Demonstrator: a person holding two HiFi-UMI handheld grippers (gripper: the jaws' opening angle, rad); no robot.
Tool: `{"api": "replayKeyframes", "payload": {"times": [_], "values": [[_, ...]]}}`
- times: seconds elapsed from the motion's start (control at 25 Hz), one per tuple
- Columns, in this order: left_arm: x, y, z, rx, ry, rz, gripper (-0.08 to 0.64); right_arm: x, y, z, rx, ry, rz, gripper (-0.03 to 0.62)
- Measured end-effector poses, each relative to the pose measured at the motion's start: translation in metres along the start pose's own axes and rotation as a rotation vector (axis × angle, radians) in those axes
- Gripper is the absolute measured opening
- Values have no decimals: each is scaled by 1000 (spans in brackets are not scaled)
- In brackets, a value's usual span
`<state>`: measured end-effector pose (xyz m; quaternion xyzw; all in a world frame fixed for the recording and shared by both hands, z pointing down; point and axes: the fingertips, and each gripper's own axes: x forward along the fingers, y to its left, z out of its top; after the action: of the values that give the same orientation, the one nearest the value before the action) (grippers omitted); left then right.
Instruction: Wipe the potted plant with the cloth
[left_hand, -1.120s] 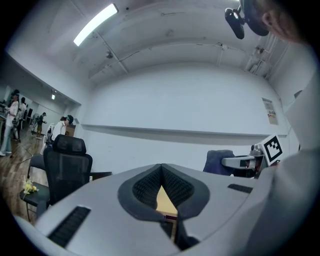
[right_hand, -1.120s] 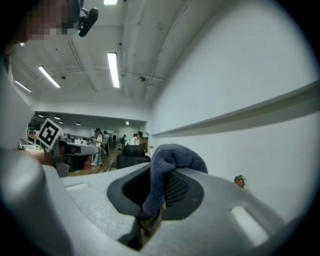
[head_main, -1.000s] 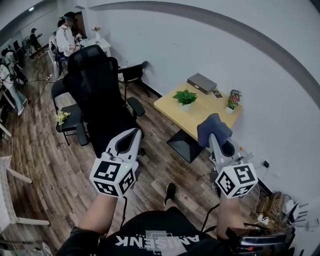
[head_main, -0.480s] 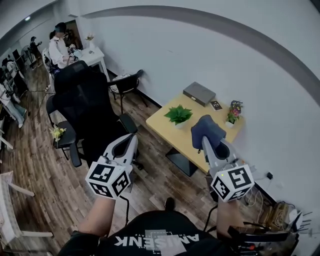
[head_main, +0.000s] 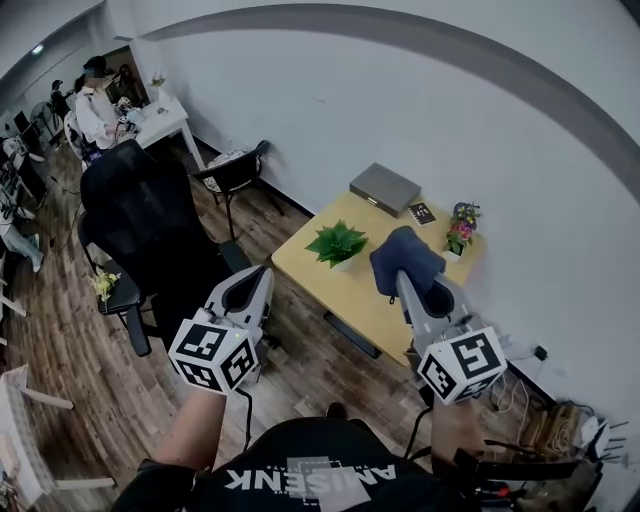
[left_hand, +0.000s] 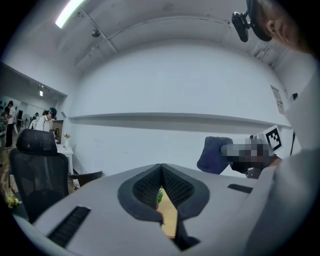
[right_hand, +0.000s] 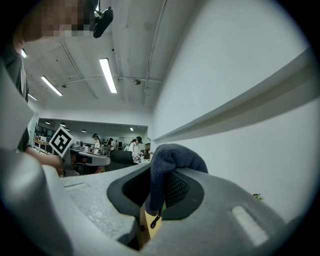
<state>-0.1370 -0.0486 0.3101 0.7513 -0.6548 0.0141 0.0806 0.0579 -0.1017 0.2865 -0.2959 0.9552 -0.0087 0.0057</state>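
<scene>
Right hand-held gripper (head_main: 400, 285), head view: clamped on blue cloth (head_main: 405, 258), now nearer the counter (head_main: 350, 290) and potted plant (head_main: 337, 243) than a second ago. Approach under way, I judge; wiping not begun. Left gripper view: left hand-held gripper (left_hand: 161, 192) closed, empty. Right gripper view: cloth (right_hand: 167, 165) pinched between the jaws.

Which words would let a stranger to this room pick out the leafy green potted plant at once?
Find the light wooden table against the white wall. The leafy plant stands near its middle in a white pot. Unlike the small flowering plant by the wall, it is all green leaves.
</scene>
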Motion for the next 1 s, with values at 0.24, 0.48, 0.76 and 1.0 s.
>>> {"api": "replayKeyframes", "payload": {"times": [0.24,0.48,0.76,1.0], "values": [[32,7,1,-2,3,-29,2,23,-19,-3,-4,0,14,37],[67,24,-4,-49,55,-147,2,50,-28,-12,4,24,-39,37],[110,64,5,-21,35,-261,2,84,-35,-10,7,40,-184,37],[142,84,6,22,69,-398,2,112,-38,-9,2,51,-298,37]]}}
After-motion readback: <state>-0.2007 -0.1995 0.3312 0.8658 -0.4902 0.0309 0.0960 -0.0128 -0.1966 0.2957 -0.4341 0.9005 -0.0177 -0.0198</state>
